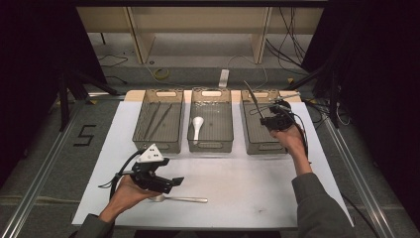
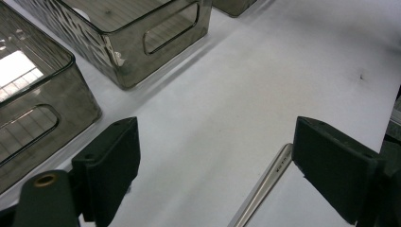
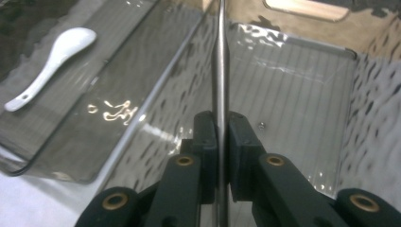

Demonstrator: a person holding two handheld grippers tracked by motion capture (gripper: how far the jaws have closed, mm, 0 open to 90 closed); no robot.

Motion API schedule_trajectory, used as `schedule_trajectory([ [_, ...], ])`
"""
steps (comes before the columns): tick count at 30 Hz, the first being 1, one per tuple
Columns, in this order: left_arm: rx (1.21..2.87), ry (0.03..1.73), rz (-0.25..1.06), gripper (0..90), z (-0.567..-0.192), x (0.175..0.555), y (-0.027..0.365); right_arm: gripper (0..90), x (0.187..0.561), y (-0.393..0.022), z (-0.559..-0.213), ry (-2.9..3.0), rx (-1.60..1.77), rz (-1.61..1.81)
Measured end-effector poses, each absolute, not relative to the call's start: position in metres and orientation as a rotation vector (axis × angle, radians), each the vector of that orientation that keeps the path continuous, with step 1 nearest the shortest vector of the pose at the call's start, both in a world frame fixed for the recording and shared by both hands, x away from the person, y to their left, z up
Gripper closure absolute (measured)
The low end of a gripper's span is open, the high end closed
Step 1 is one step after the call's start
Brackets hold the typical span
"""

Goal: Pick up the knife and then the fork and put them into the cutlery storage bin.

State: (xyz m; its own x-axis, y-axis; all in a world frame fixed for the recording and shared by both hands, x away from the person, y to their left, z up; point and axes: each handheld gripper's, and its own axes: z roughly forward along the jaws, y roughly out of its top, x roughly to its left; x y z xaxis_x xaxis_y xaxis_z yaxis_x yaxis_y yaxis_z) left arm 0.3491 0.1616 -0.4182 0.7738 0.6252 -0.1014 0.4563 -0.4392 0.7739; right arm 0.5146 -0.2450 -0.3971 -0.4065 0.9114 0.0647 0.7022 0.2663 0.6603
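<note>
High view shows the counter [image 1: 257,198] with three grey transparent bins in a row at its far side, and the work appears to be sorting cutlery into them. The left bin [image 1: 159,144] already holds thin dark sticks, probably chopsticks [image 1: 157,120]. The middle bin [image 1: 211,145] holds a white ceramic spoon [image 1: 196,127]. So two kinds of items seem to be placed already.

The right tool [image 1: 270,120] is above the right bin [image 1: 265,146], and its jaws are closed tight on a slim metal utensil [image 1: 252,99] that sticks up and away from the tool. In the right gripper view the same utensil [image 3: 220,71] runs as a thin steel handle between the two pressed pads, with the floor of the right bin [image 3: 293,94] under it; which kind of utensil it is cannot be told, because its end is not clear. It is held in the air and not yet released, so this placing step looks nearly done but not finished.

The left tool [image 1: 166,182] is low over the near part of the counter, its jaws wide apart and holding nothing. A metal spoon [image 1: 181,199] lies flat on the counter just beside it; in the left gripper view its handle [image 2: 265,184] lies beside the right pad [image 2: 331,165]. This piece is left to be picked up and sorted.
</note>
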Motion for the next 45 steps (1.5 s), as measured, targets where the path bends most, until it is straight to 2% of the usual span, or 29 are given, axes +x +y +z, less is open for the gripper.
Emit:
schedule_trajectory([
  [17,2.141,0.816,0.244,15.8,-0.422,0.351,0.162,83.3,0.524,-0.245,-0.415,2.22,1.56,0.743],
  [18,2.14,0.818,0.244,15.8,-0.422,0.351,0.162,81.7,0.524,-0.244,-0.415,2.221,1.564,0.745],
  [19,2.142,0.818,0.242,15.8,-0.422,0.351,0.162,74.4,0.524,-0.244,-0.414,2.21,1.566,0.779],
  [20,2.136,0.821,0.241,15.8,-0.422,0.351,0.162,71.1,0.524,-0.244,-0.413,2.204,1.568,0.806],
  [33,2.16,0.827,0.227,15.9,-0.425,0.353,0.162,44.6,0.493,-0.236,-0.383,2.256,1.383,0.949],
  [37,2.194,0.822,0.227,15.8,-0.426,0.353,0.161,39.0,0.474,-0.229,-0.377,2.294,1.304,1.015],
  [45,2.243,0.828,0.226,15.9,-0.429,0.353,0.159,35.2,0.427,-0.213,-0.386,2.366,1.165,1.161],
])
